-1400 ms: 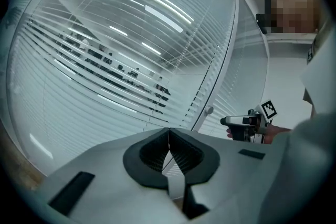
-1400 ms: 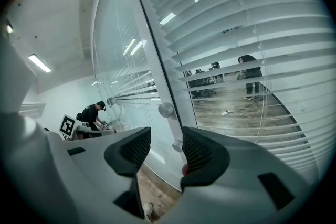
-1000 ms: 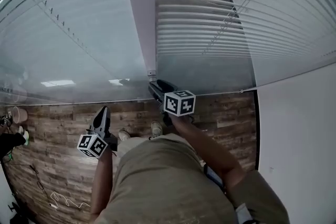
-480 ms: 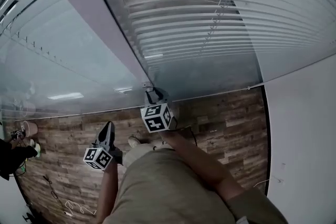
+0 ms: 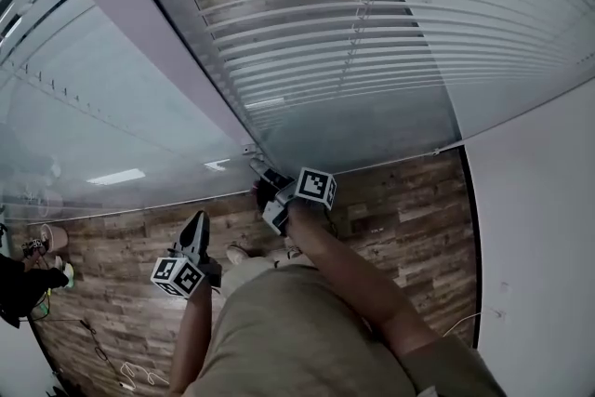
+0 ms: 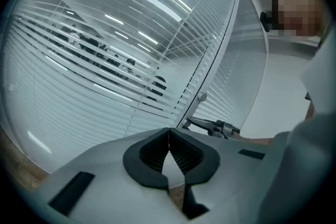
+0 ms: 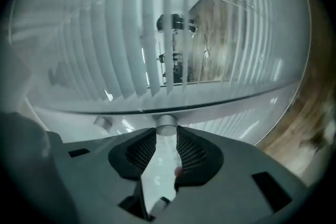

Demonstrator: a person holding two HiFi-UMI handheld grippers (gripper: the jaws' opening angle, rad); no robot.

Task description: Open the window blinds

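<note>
White slatted blinds (image 5: 372,33) hang behind glass panes on either side of a pale upright frame (image 5: 149,33). My right gripper (image 5: 261,178) reaches to the foot of that frame. In the right gripper view its jaws have just been closing, and the pads now press on a small silver round knob (image 7: 167,125). A second knob (image 7: 102,123) sits just left of it. My left gripper (image 5: 196,229) hangs lower and to the left, away from the glass, with its fingertips (image 6: 168,132) touching and nothing between them. From the left gripper view, the right gripper (image 6: 195,122) shows at the frame.
Wood-plank floor (image 5: 112,265) runs along the foot of the glass. A white wall (image 5: 539,228) closes the right side. A person's shoes (image 5: 28,279) and a cable (image 5: 139,374) lie at the far left. Behind the panes stands office equipment (image 7: 176,50).
The right gripper has stayed at the foot of the frame while its marker cube swung to the right and turned. The left gripper shifted slightly. The head view tilted.
</note>
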